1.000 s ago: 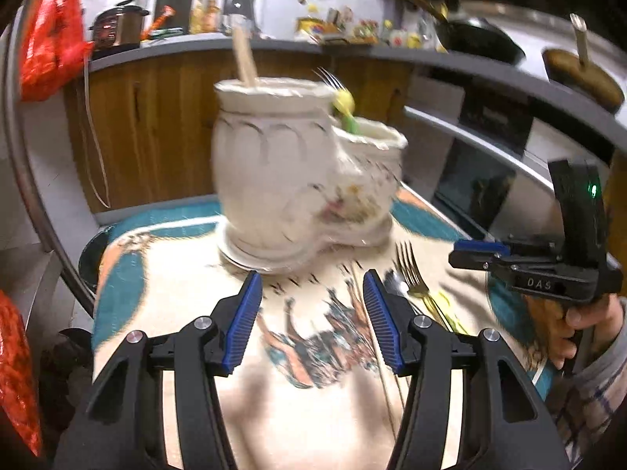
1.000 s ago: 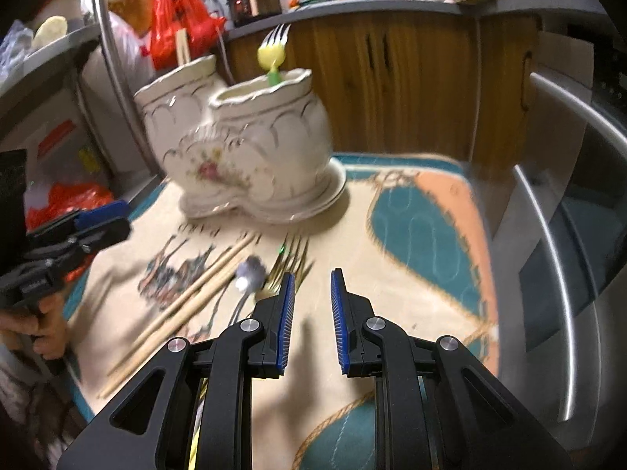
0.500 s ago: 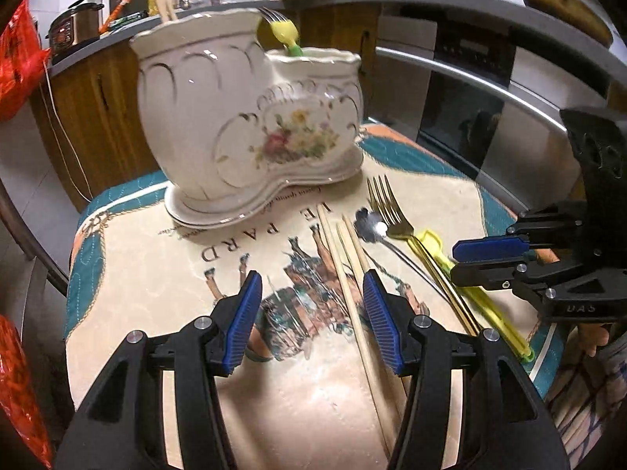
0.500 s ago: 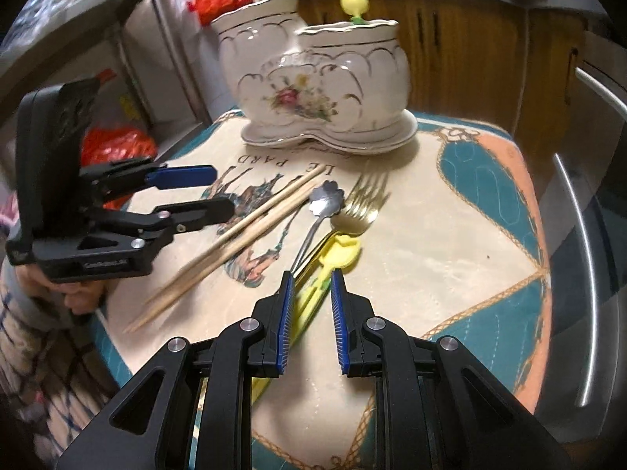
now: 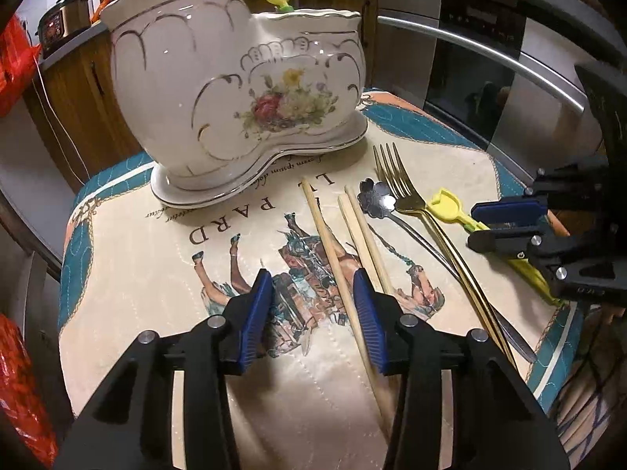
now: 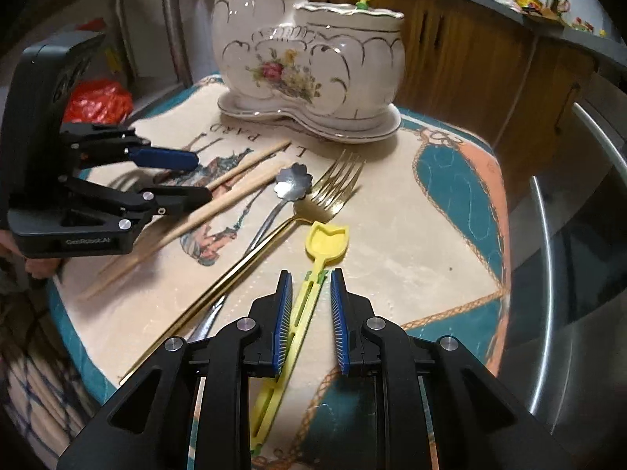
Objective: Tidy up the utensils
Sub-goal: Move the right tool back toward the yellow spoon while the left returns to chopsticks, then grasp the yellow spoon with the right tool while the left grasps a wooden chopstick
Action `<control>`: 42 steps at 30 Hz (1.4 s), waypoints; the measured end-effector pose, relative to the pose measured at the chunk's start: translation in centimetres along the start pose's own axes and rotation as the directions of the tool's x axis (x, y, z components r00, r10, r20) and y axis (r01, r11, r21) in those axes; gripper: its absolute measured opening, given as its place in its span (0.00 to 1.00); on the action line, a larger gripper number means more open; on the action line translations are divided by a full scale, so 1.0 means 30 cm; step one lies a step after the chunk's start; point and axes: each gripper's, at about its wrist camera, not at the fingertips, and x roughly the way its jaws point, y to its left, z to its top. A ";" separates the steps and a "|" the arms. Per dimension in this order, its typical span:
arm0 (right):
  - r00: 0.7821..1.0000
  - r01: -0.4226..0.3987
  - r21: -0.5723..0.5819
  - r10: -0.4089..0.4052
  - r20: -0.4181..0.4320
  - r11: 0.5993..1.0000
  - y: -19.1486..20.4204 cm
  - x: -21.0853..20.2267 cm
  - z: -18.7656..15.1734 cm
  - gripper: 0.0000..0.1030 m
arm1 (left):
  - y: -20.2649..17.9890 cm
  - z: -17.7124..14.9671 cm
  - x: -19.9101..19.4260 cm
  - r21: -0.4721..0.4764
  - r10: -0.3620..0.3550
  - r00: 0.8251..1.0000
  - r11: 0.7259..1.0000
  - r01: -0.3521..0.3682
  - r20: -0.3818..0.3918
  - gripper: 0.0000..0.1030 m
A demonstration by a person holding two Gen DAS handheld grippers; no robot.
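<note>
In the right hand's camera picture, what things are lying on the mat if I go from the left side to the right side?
Left gripper → wooden chopsticks → flower-shaped spoon → gold forks → yellow tulip-shaped utensil, which lies between the right gripper's open fingers.

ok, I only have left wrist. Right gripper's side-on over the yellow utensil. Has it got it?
Observer: Not yet. On right wrist, the right gripper is open, and the yellow utensil has its handle running between the fingers, nearer the left one.
Operator: Mid-handle?
Observer: No. The fingertips sit just behind the head, and most of the handle trails back under the gripper.
Operator: Anything crowding it there?
Observer: The gold fork has its handle running alongside on the left, clearly apart from the yellow one at the fingertips.
</note>
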 end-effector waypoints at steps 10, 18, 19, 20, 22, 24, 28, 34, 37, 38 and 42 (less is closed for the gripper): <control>0.959 -0.044 -0.122 0.008 -0.284 0.992 -0.015 0.021 0.082 0.19 | -0.006 0.061 0.030 0.056 0.000 0.992 0.998 0.008 -0.129 0.42; 0.910 -0.081 -0.110 0.028 -0.414 0.991 -0.037 0.050 0.126 0.19 | -0.029 0.135 0.056 0.126 -0.013 0.953 0.991 0.053 -0.302 0.30; 0.909 -0.081 -0.110 0.028 -0.417 0.991 -0.021 0.063 0.129 0.19 | -0.035 0.137 0.055 0.130 -0.013 0.952 0.990 0.055 -0.306 0.21; 0.910 -0.080 -0.107 0.028 -0.415 0.991 -0.018 0.063 0.129 0.19 | -0.045 0.137 0.053 0.134 -0.016 0.951 0.989 0.060 -0.308 0.12; 0.917 -0.082 -0.090 0.039 -0.396 0.993 -0.016 0.061 0.126 0.12 | -0.063 0.129 0.046 0.144 -0.001 0.956 0.989 0.045 -0.293 0.09; 0.925 -0.087 -0.065 0.057 -0.375 0.994 -0.017 0.054 0.128 0.10 | -0.064 0.118 0.038 0.120 -0.008 0.963 0.992 0.042 -0.269 0.06; 0.947 -0.091 -0.006 0.084 -0.311 0.996 -0.041 0.034 0.110 0.10 | -0.026 0.083 0.017 0.037 -0.048 0.979 0.998 0.057 -0.198 0.04; 0.977 -0.090 0.079 0.104 -0.185 0.993 -0.114 -0.002 0.082 0.10 | 0.056 0.009 -0.075 -0.117 -0.115 0.993 0.987 0.110 -0.034 0.04; 0.987 -0.138 0.154 0.149 -0.057 0.978 -0.136 -0.061 0.081 0.10 | 0.112 -0.039 -0.152 -0.186 -0.117 0.991 0.974 0.128 0.069 0.04; 0.986 -0.162 0.178 0.165 -0.006 0.971 -0.144 -0.082 0.079 0.10 | 0.133 -0.056 -0.178 -0.207 -0.132 0.985 0.966 0.154 0.112 0.04; 0.969 -0.232 0.224 0.204 0.141 0.947 -0.153 -0.136 0.090 0.10 | 0.179 -0.092 -0.224 -0.248 -0.091 0.980 0.959 0.134 0.179 0.04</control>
